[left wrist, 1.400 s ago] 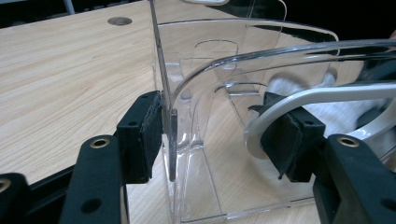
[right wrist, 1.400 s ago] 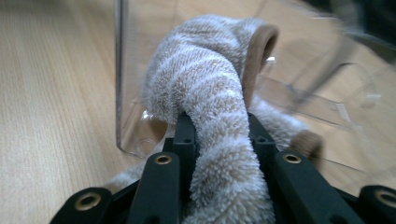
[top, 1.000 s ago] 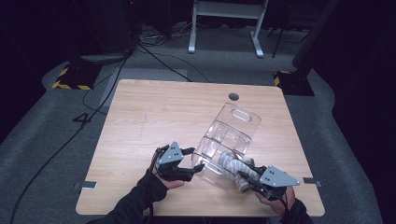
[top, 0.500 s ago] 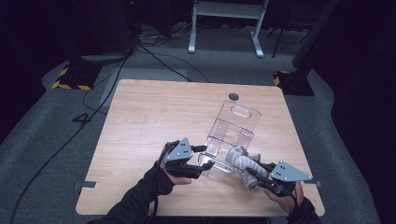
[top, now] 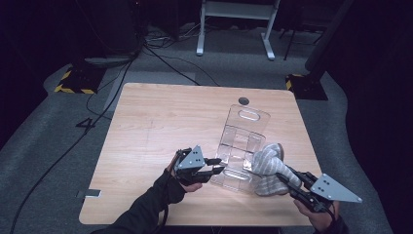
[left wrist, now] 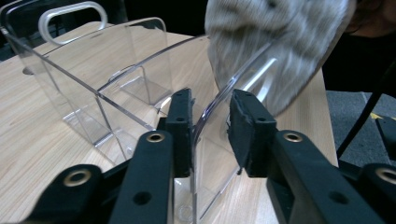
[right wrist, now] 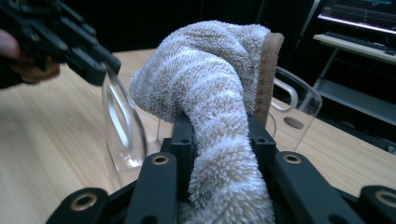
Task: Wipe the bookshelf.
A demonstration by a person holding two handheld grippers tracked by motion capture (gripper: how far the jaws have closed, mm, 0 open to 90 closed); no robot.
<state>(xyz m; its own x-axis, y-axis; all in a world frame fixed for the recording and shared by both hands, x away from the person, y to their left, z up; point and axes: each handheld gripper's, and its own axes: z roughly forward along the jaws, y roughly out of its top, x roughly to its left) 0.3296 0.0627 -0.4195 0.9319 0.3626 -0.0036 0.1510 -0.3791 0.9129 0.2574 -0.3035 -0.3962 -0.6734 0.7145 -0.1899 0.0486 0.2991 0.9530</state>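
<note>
Clear organizer (top: 242, 146), grey towel (top: 269, 168): unlabelled.

Wooden table (top: 160, 117), floor cables (top: 165, 56)

high view: overhead, facing forward-down, far
gripper views: low, close
shared: clear plastic divided organiser (top: 241, 146), striped grey towel (right wrist: 219, 88)

Floor marking: you can read one figure, a pale "4" (top: 85, 123), on the grey carpet (top: 58, 146) at about 9 o'clock from the wooden table (top: 160, 117).
Hazard sign: yellow-and-black striped tape (top: 73, 89) edges a dark floor plate at about 10 o'clock from the table; it carries no words.
Other text: you will find no legible label, brand or number elsewhere.
</note>
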